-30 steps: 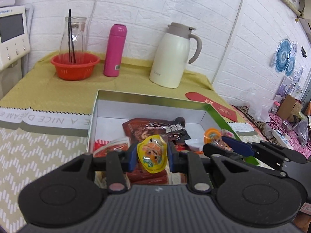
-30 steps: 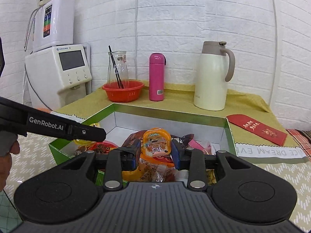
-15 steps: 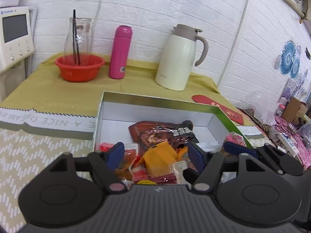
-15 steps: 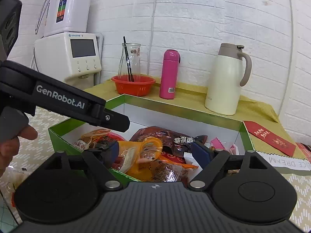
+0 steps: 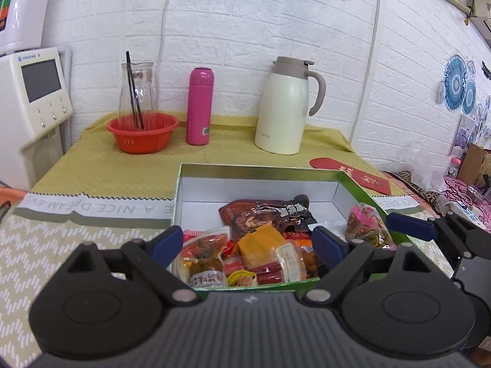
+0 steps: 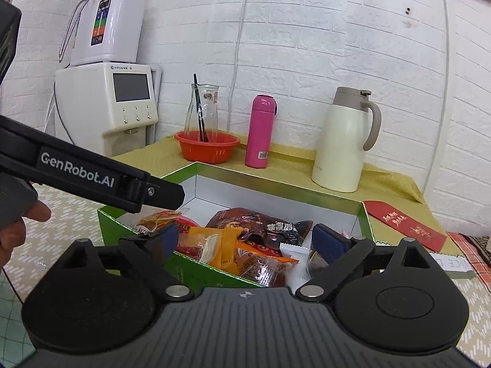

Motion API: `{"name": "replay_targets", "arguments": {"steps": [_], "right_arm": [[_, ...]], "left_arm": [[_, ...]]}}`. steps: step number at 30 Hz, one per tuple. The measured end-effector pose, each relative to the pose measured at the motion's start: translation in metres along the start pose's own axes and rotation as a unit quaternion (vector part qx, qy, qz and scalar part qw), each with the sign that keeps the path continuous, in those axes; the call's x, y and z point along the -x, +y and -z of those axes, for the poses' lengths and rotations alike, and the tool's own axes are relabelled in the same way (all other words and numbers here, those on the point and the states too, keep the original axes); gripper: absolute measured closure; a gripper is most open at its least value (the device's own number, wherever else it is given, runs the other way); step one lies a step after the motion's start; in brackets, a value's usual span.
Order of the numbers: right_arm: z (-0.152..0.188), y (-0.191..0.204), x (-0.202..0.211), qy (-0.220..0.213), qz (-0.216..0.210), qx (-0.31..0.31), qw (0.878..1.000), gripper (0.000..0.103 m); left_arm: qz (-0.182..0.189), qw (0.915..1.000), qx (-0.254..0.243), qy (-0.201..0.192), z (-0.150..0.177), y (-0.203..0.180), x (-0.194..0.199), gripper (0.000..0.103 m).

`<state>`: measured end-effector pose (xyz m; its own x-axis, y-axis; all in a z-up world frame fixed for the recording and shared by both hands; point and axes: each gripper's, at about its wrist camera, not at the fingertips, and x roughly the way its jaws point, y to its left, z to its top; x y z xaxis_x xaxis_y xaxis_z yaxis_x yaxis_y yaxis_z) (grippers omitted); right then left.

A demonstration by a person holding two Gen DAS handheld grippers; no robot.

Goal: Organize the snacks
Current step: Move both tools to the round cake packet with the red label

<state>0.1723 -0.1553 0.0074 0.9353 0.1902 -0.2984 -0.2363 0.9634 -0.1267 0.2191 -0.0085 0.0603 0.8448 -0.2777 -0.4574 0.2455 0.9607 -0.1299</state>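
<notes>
Snacks [image 5: 260, 245] now sit in the box [image 5: 257, 173]: both jelly cups dropped, left tongs [image 5: 248, 243] still opening, right tongs [image 6: 245, 239] wide and empty.

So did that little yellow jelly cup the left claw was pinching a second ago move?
Yes. The jelly cup has dropped from between the opening left gripper into the green box, by its near wall.

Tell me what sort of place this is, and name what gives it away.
Probably a home kitchen or dining corner. A water dispenser stands by a white brick wall, a thermal jug and pink flask sit on a cloth-covered table, and a box holds packaged snacks.
</notes>
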Motion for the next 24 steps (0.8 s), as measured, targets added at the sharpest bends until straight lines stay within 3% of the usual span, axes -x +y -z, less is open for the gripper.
{"name": "replay_targets", "arguments": {"steps": [8,15,24], "right_arm": [[-0.003,0.016,0.03,-0.006,-0.002,0.02,1.0,0.0],[0.008,0.032,0.062,0.03,-0.013,0.037,0.999,0.0],[0.038,0.07,0.066,0.107,-0.121,0.038,0.986,0.0]], "left_arm": [[0.005,0.9999,-0.003,-0.012,0.008,0.0,0.036,0.014],[0.012,0.9998,0.007,-0.017,0.025,0.023,0.081,0.014],[0.035,0.9978,0.026,0.051,0.075,0.065,0.103,0.015]]}}
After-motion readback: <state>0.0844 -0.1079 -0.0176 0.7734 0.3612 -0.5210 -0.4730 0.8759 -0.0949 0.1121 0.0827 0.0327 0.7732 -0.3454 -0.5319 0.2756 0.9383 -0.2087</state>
